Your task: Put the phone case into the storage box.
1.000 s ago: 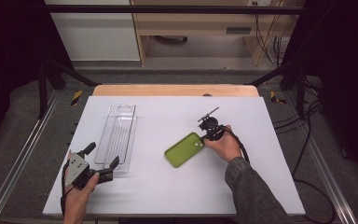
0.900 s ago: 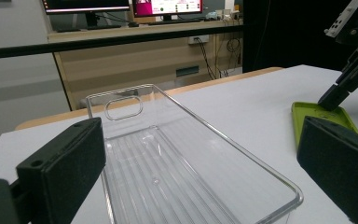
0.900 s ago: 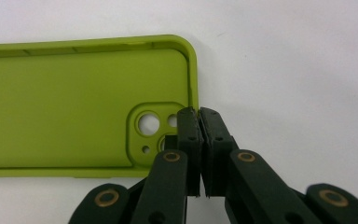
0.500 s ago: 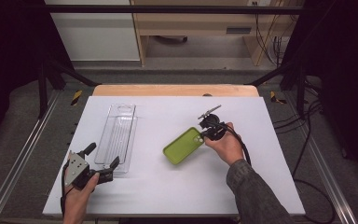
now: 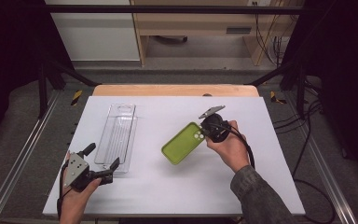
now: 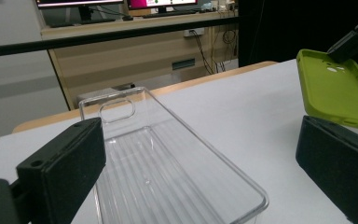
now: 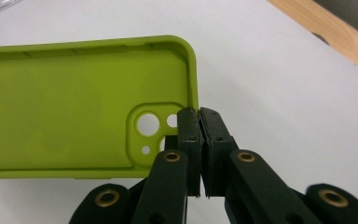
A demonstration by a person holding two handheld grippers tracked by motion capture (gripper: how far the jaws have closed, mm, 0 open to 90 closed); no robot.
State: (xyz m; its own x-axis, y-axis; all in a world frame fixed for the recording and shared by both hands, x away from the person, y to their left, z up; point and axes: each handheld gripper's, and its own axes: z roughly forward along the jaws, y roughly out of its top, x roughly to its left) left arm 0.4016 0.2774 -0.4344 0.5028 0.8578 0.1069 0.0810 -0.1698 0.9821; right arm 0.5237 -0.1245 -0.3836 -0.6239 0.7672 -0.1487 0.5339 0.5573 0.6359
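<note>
We have the green phone case (image 5: pixel 182 143) in hand: our right gripper (image 7: pixel 199 116) has its jaws pressed together on the case's side wall at the camera-cutout end, pinching the thin rim right by the corner. In the high view the right gripper (image 5: pixel 210 128) sits over the middle of the tabletop (image 5: pixel 270 154), a little toward its right edge, and the case hangs from it at a slant, open side up, its far end down toward the near edge. Whether that low end is touching the tabletop or is just clear of it we cannot tell; in the left gripper view the case (image 6: pixel 338 88) looks tilted and raised at the pinched end

Our left gripper (image 5: pixel 103 164) rests near the near left corner of the tabletop, jaws spread wide and holding nothing. It points along the clear plastic tray (image 5: pixel 118 135), which lies empty and lengthwise toward the left edge, its near short end just beside the gripper. From the left gripper view the tray (image 6: pixel 168 172) runs between the two open jaws, untouched

So we judge the pick-up as done and the carry as barely begun. The likely aim is to lay the case in the tray, and the case is well apart from it, with bare tabletop between. Left to do: bring the case across toward the left edge, line it up with the tray's long axis, lower it inside and let go. The left gripper seems placed to steady the tray if needed
</note>
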